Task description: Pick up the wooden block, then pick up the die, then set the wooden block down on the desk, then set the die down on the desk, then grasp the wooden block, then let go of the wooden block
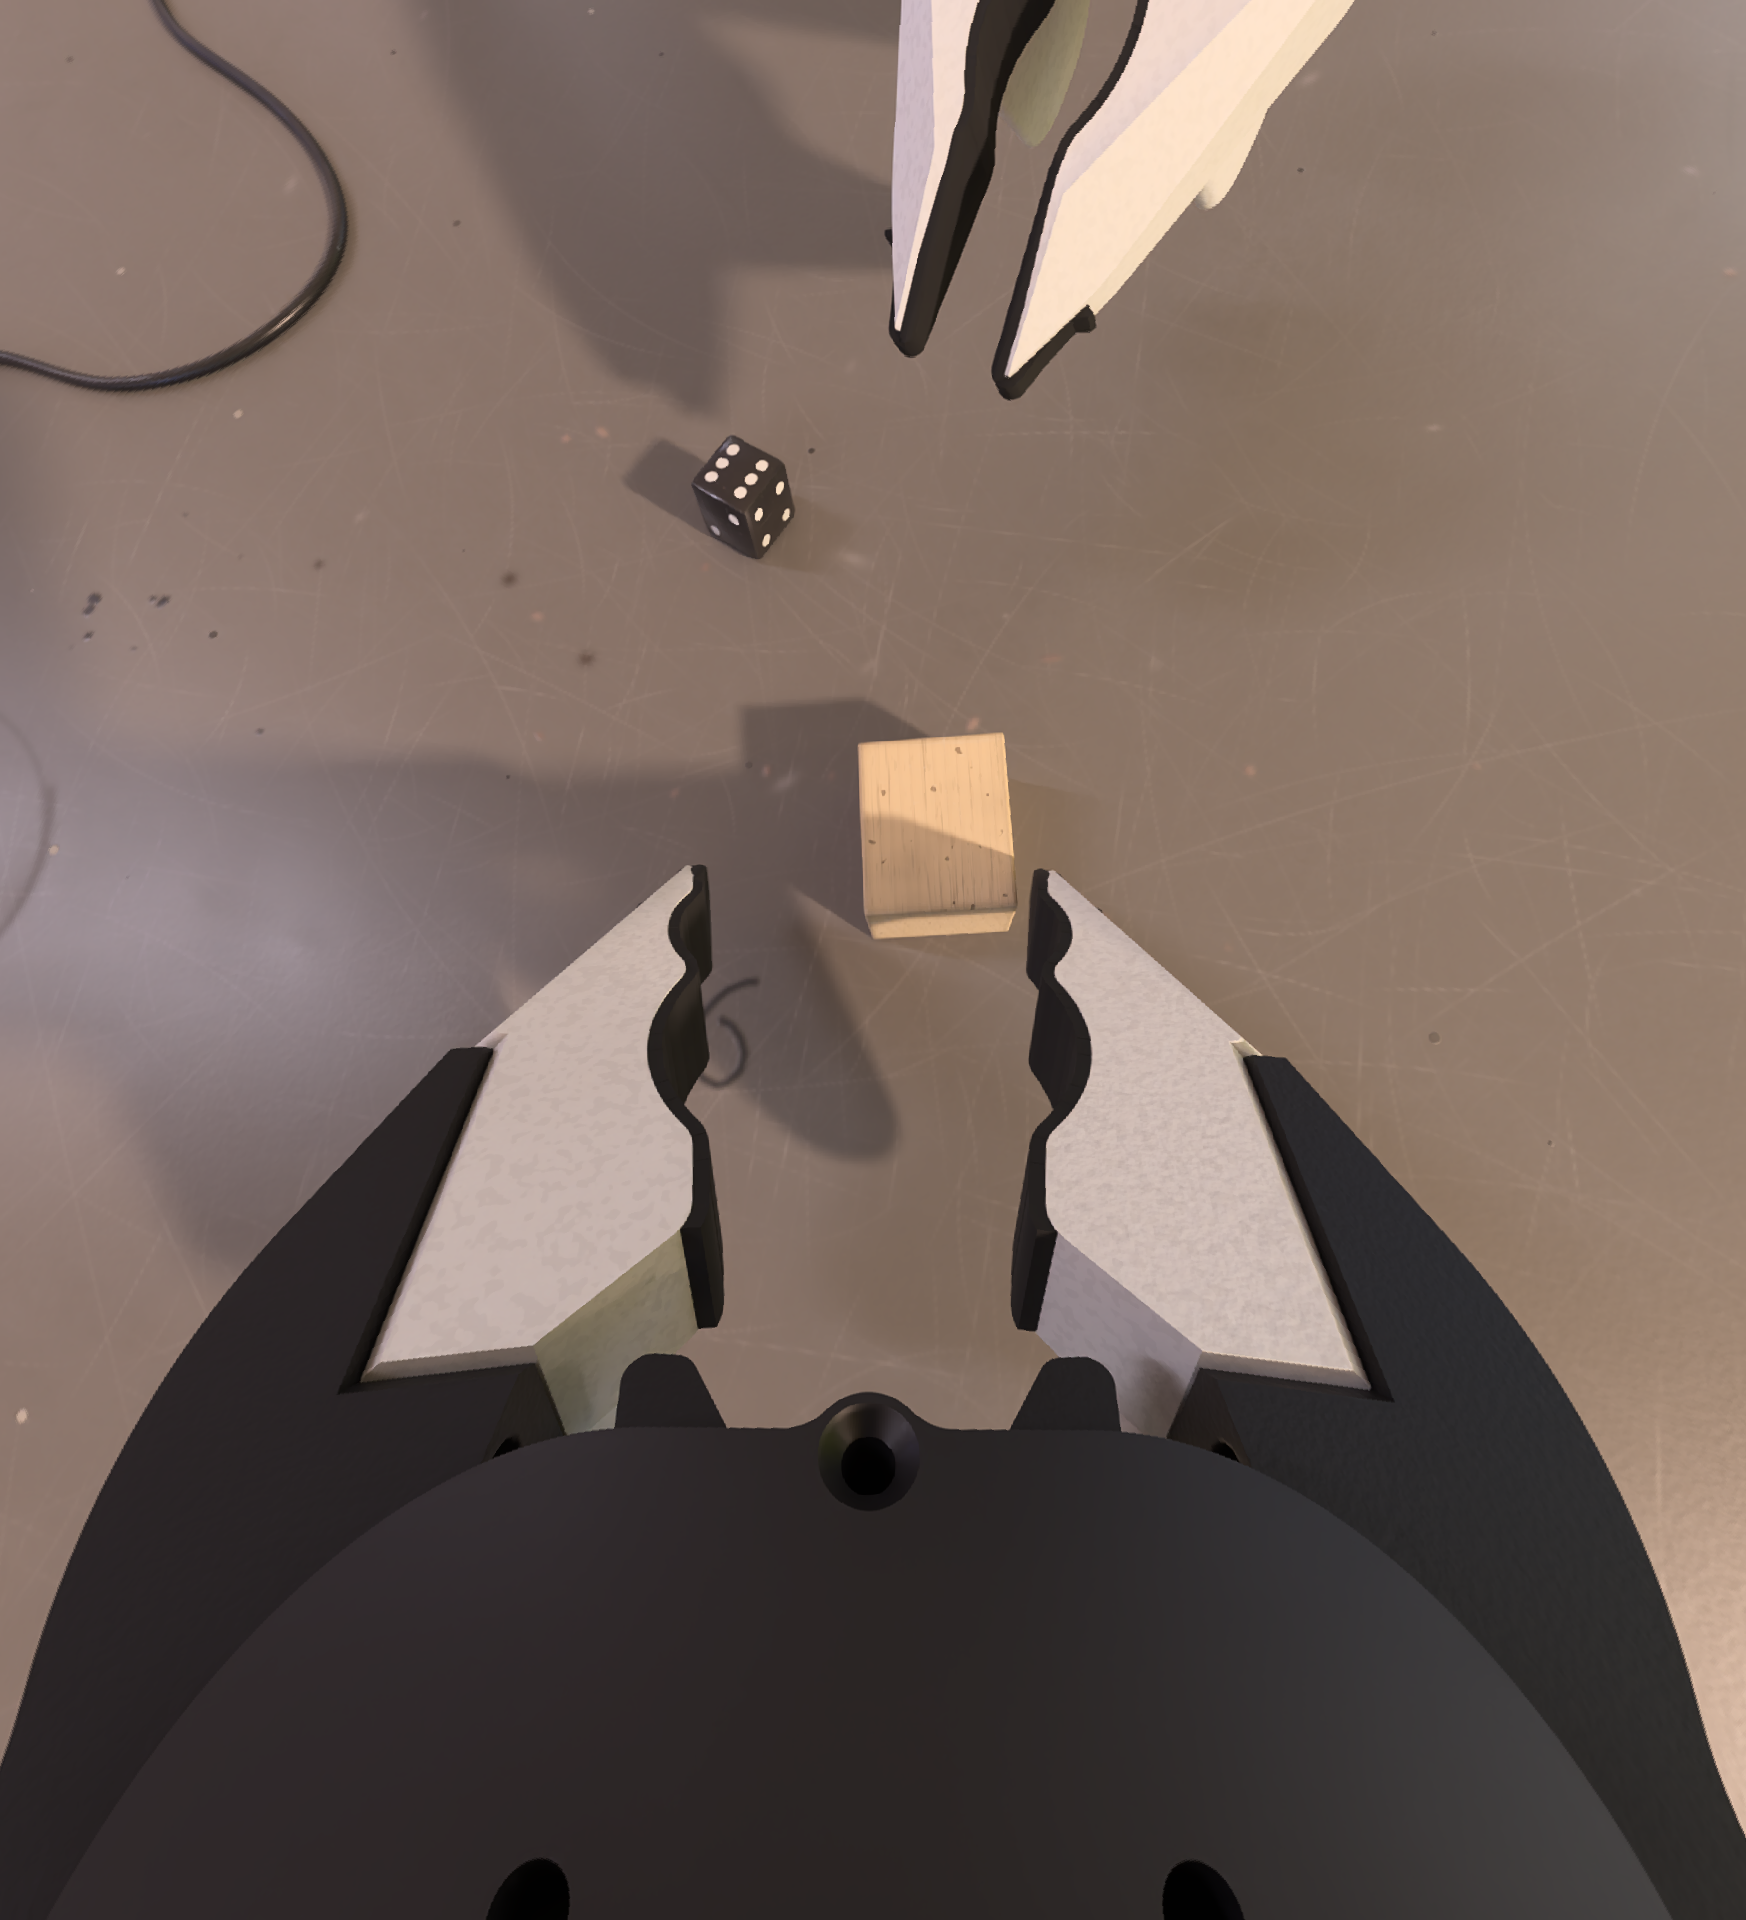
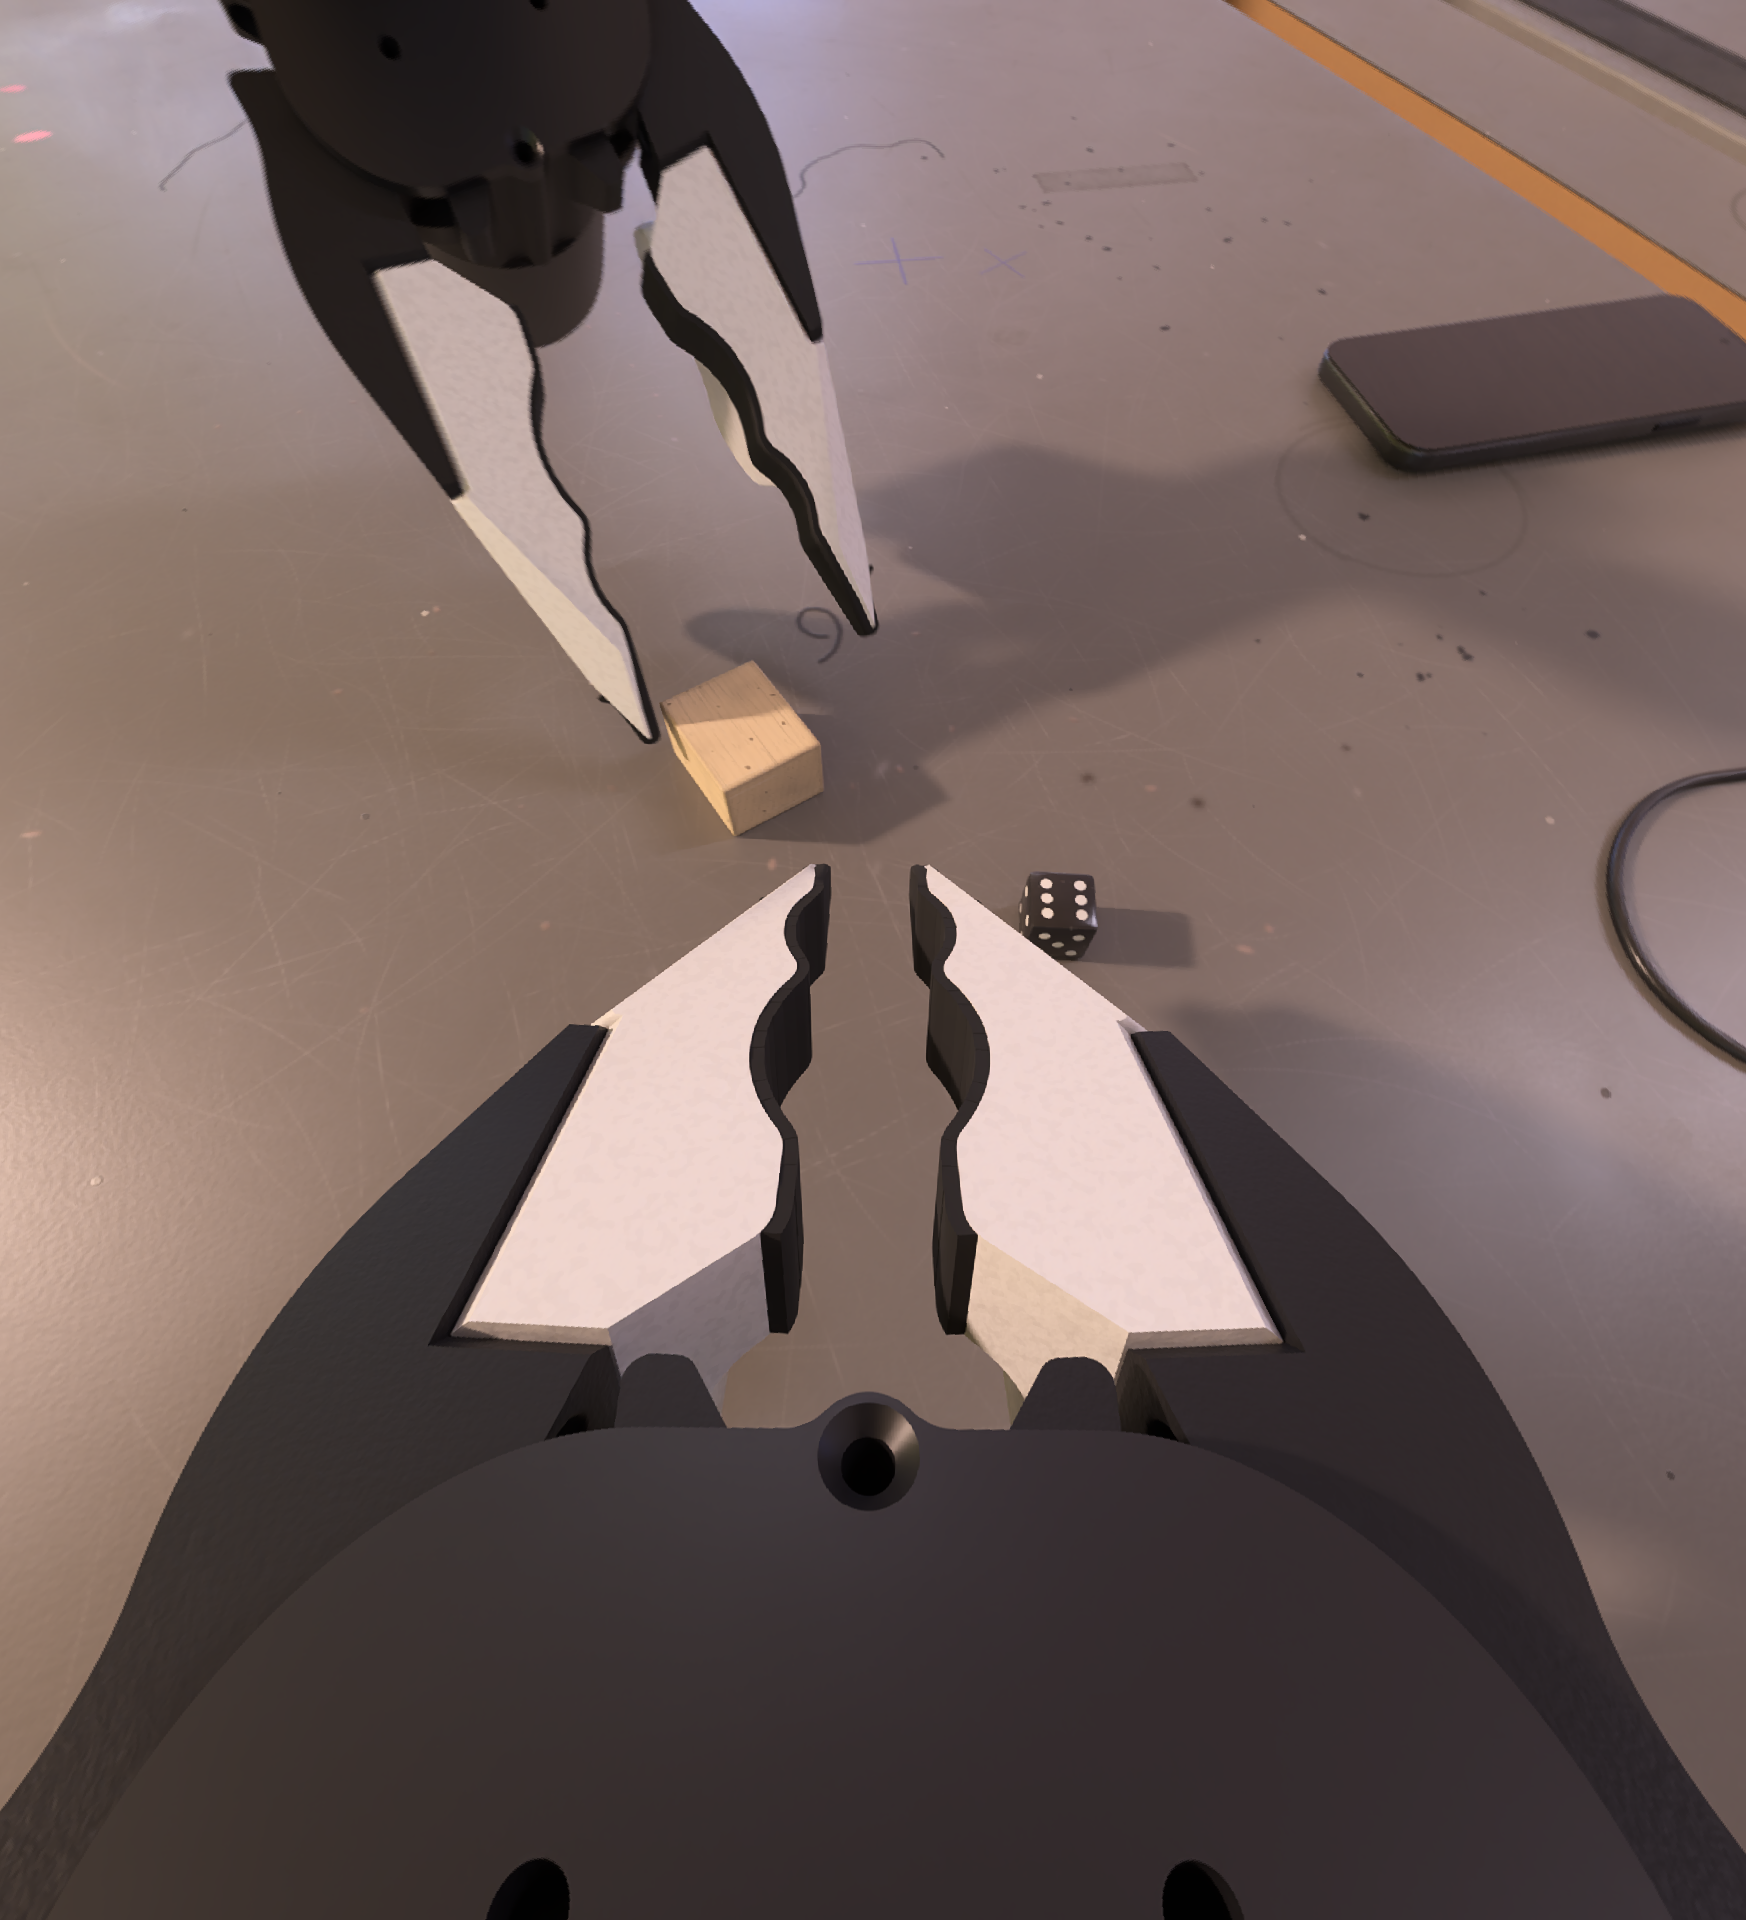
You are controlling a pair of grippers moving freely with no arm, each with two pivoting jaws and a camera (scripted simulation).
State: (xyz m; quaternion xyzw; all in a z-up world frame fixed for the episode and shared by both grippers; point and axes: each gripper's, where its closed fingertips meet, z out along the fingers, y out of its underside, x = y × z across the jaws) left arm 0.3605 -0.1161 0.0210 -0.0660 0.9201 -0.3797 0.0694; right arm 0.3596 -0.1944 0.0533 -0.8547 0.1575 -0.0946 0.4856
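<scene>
The wooden block (image 1: 936,831) lies on the grey desk (image 1: 1368,727), just past my left gripper's (image 1: 869,883) tips and a little to the right. That gripper is open and empty. In the right wrist view the left gripper (image 2: 755,675) hangs over the block (image 2: 744,748), with one fingertip (image 2: 640,717) close beside it. The black die (image 1: 744,497) with white pips sits on the desk farther off. My right gripper (image 2: 870,873) is empty, its jaws only a narrow gap apart. The die (image 2: 1056,914) rests just right of its right finger. The right gripper also shows in the left wrist view (image 1: 957,364).
A dark phone (image 2: 1555,379) lies flat at the far right. A black cable (image 2: 1679,997) curves across the desk on the right and also shows in the left wrist view (image 1: 308,208). An orange strip (image 2: 1534,187) runs along the desk's far edge.
</scene>
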